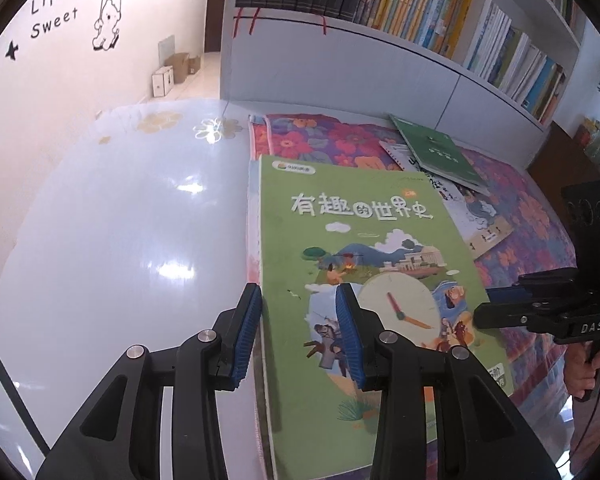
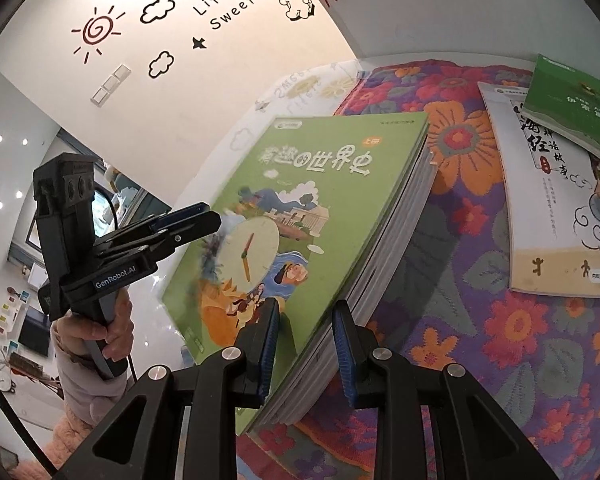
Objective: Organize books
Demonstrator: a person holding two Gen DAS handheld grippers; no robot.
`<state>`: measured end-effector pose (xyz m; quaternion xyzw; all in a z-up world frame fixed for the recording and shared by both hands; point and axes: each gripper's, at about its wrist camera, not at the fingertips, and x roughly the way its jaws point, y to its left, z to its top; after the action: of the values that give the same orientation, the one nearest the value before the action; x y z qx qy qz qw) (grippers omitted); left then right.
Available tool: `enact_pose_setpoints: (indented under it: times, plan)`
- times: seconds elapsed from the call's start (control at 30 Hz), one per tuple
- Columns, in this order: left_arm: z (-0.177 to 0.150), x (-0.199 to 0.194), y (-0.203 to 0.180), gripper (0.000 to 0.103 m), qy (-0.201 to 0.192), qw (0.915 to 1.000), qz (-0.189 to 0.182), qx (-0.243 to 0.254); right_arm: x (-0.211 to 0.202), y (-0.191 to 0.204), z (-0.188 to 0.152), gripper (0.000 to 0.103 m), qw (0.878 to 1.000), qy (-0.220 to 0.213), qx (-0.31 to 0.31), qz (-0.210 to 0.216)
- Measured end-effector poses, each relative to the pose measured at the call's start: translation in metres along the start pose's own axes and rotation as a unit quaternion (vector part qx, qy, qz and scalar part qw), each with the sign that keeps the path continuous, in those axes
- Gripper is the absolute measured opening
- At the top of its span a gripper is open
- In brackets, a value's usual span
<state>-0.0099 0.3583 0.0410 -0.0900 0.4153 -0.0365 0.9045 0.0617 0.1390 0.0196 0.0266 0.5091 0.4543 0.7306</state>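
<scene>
A stack of thin books topped by a green book with a clock on its cover [image 1: 360,232] [image 2: 300,200] lies on the floral mat [image 1: 340,140] [image 2: 500,340]. My left gripper [image 1: 300,300] clamps the stack's spine edge, one pad beside the spine and the other on the cover. It also shows in the right wrist view as the left gripper [image 2: 216,218], at the stack's far side. My right gripper [image 2: 307,308] holds the opposite, page-edge side, with one pad on the cover and one under the pages. That side looks raised off the mat. The right gripper [image 1: 480,312] appears at the stack's right edge.
A white storybook [image 1: 472,208] [image 2: 552,208] lies farther back on the mat, with a dark green book [image 1: 436,152] [image 2: 572,108] partly on top of it. A glossy white table [image 1: 120,220] spreads to the left. A white bookshelf [image 1: 420,8] full of books stands behind.
</scene>
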Motion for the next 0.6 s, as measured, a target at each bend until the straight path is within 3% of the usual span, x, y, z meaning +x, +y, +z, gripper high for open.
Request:
enact_pose_setpoints:
  times: [0.07,0.17,0.37,0.6]
  plan:
    - [0.001,-0.002,-0.004,0.037,-0.001,1.0,-0.002,0.007,0.0,0.002,0.0,0.026,1.0,0.0,-0.001,-0.005]
    - [0.002,-0.002,-0.009,0.037,-0.006,0.9993,0.032,0.016,0.0,0.002,0.0,0.026,1.0,-0.001,0.0,-0.007]
    - [0.004,-0.003,0.005,0.037,-0.01,0.997,0.075,-0.016,0.001,0.002,0.002,0.026,1.0,0.001,0.003,-0.008]
    - [-0.001,0.0,0.007,0.037,0.006,0.9976,0.065,-0.022,0.003,0.003,0.003,0.028,1.0,0.005,0.003,-0.01]
